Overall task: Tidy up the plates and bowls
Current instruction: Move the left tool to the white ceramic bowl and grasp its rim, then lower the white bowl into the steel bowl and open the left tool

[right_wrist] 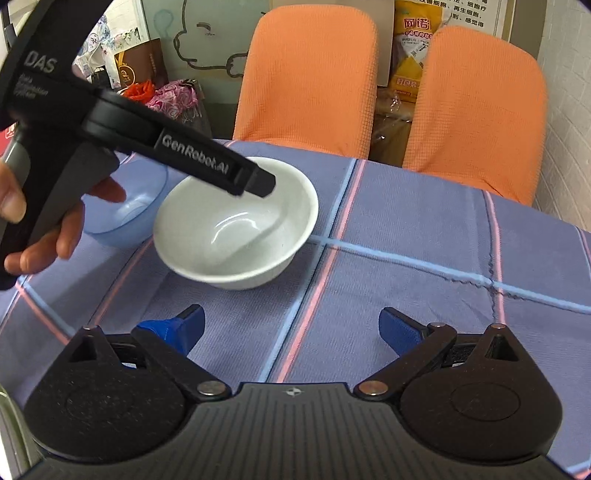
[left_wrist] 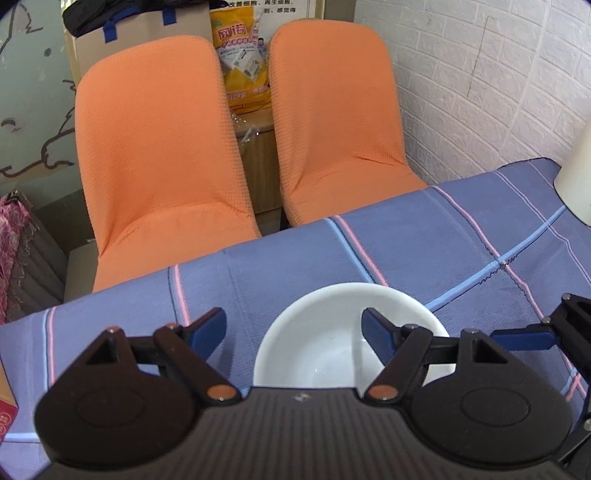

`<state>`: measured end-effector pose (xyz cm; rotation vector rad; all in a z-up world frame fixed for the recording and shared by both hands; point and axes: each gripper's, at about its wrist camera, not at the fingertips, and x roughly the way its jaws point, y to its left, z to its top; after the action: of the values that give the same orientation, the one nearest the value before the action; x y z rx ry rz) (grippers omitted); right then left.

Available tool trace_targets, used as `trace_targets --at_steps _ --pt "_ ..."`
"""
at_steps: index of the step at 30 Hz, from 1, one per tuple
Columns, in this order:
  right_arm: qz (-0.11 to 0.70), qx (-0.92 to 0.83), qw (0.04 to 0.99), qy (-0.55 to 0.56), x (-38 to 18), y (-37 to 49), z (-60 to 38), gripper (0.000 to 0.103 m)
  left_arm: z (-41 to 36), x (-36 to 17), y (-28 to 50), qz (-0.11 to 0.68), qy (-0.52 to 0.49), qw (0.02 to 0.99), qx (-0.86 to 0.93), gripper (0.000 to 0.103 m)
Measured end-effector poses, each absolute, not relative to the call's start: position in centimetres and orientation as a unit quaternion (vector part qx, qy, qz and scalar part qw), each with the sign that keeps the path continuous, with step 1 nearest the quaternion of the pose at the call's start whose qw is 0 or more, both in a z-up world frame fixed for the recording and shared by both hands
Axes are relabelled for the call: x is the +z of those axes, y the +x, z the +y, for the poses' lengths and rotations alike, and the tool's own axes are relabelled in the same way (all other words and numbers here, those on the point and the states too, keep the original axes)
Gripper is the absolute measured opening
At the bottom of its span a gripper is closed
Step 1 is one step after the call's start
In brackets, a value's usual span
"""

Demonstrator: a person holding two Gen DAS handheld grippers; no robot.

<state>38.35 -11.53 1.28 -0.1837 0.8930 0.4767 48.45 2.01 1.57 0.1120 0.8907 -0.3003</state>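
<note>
Jaws of the left gripper (left_wrist: 293, 328) stand wide apart with blue pads; one pad sits inside the round white ceramic bowl (right_wrist: 236, 225) and the other outside its rim, neither pressing on the wall, so nothing is gripped. Right gripper (right_wrist: 291, 328) jaws are also spread wide and empty, hanging over bare cloth just in front of the same bowl. That bowl is empty and stands upright on the desk, which is covered by a purple-blue tablecloth with pink and light-blue stripes (right_wrist: 406, 229). Just beside it, touching or nearly so, a translucent pale-blue plastic bowl (right_wrist: 125, 206) also looks empty. A person's hand (right_wrist: 44, 225) wraps the left gripper's black handle, whose arm reads "GenRobot.AI", with "DAS" higher up. At the desk's far right edge in the left wrist view a cream-coloured rounded object (left_wrist: 576, 173) is only partly visible. Behind the desk stand two orange fabric-covered chairs (left_wrist: 159, 155), and between them a yellow printed bag (left_wrist: 242, 55) with Chinese writing too small to read rests on a wooden cabinet. A white brick-pattern wall (left_wrist: 480, 85) closes the right side; a brown cardboard box with blue handles (left_wrist: 140, 29) sits at the back left.
</note>
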Motion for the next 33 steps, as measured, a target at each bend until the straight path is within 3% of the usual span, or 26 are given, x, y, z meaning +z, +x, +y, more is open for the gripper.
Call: trace_targets --at_steps 10,11,12,13,17,33 --pt "0.406 0.242 0.874 -0.112 0.1 39.6 -9.4 0.086 2.2 0.1 49.2 0.457 0.025 0.873 -0.170 0.072" --pt "0.397 0.243 0.877 -0.118 0.1 39.5 -9.2 0.086 2.4 0.1 49.3 0.459 0.020 0.871 -0.173 0.069" --pt "0.388 0.244 0.880 -0.124 0.2 39.3 -9.0 0.086 2.6 0.0 49.2 0.462 0.015 0.869 -0.177 0.057" --pt "0.378 0.246 0.883 -0.131 0.3 39.2 -8.8 0.086 2.8 0.0 49.3 0.464 0.011 0.868 -0.178 0.052" --pt "0.358 0.251 0.889 -0.137 0.8 39.2 -8.5 0.085 3.3 -0.3 49.1 0.474 -0.010 0.859 -0.193 0.046" --pt "0.336 0.267 0.894 -0.126 3.0 37.7 -8.7 0.085 2.1 2.2 44.2 0.453 0.003 0.869 -0.200 0.046"
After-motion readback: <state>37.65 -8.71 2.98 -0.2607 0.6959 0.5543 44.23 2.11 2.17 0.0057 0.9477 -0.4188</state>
